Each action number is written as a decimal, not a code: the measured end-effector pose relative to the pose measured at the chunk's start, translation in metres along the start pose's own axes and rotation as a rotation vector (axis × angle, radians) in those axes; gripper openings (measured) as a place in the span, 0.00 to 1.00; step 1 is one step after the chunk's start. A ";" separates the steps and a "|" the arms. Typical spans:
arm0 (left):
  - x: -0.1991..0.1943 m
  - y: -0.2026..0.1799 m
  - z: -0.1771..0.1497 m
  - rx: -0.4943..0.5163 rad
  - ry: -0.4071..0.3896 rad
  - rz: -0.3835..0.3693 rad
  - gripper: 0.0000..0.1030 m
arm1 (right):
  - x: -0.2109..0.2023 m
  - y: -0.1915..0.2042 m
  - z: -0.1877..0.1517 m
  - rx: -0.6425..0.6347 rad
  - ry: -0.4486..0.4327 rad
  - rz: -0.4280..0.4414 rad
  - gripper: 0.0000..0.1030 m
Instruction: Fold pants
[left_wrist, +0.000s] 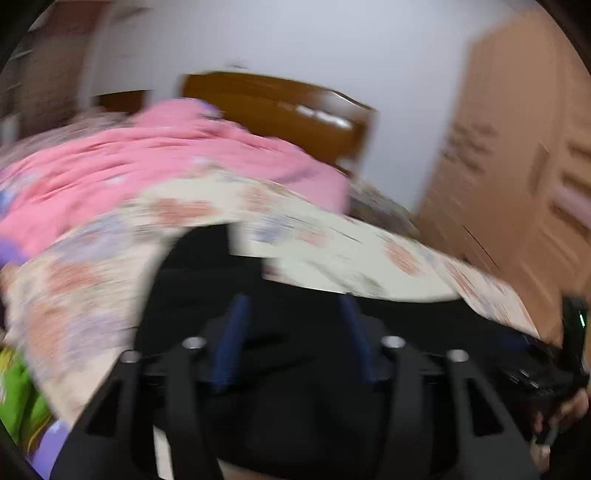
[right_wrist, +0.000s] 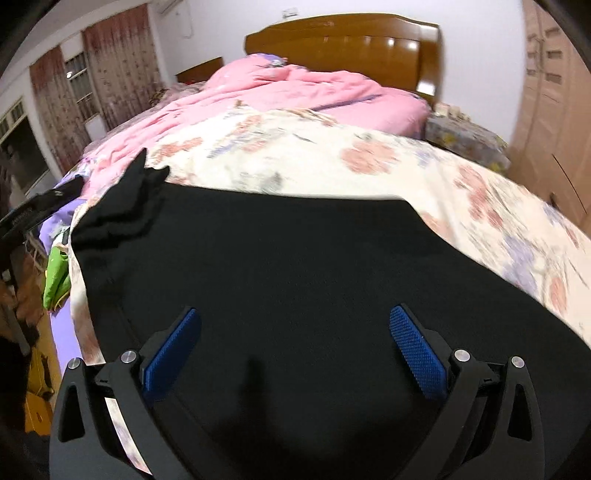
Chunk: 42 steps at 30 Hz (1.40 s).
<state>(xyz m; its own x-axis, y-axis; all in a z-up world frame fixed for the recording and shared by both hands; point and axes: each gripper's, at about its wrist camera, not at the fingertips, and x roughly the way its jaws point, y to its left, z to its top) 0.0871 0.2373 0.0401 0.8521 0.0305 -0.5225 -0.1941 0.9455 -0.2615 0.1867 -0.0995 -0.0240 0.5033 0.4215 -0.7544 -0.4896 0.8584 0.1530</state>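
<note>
Two grippers over black pants (right_wrist: 295, 277) spread across frame centre on floral quilt (right_wrist: 369, 158) | right gripper (right_wrist: 295, 350) wide apart, empty | left gripper (left_wrist: 295, 332) parted, blurred, apparently empty | advice: pinch both layers at rumpled upper-left corner (right_wrist: 125, 206), fold evenly.

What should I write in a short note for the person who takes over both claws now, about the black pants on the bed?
Right claw: open, above the black pants, holding nothing.
Left claw: open; the view is blurred, no cloth seen pinched between its fingers.
Pants: spread on the floral quilt at the near end of the bed, with one bunched end at the far left corner. The pink blanket lies behind them.
Done: the pants look laid out; how many folds are made I cannot tell.
Left: grasp the edges and fold.
</note>
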 end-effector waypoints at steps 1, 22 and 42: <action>-0.006 0.012 -0.002 -0.013 0.006 0.031 0.55 | 0.003 -0.001 -0.002 0.014 0.003 0.011 0.96; 0.050 0.038 -0.005 0.365 0.273 0.019 0.79 | 0.165 0.159 0.095 0.262 0.260 0.647 0.91; 0.026 0.278 -0.041 -0.852 -0.053 -0.264 0.67 | 0.153 0.371 0.209 -0.162 0.218 0.729 0.87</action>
<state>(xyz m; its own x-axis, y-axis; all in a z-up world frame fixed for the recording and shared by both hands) 0.0353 0.4875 -0.0797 0.9373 -0.1194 -0.3274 -0.2659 0.3622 -0.8934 0.2305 0.3448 0.0510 -0.1289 0.7816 -0.6103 -0.7497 0.3260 0.5759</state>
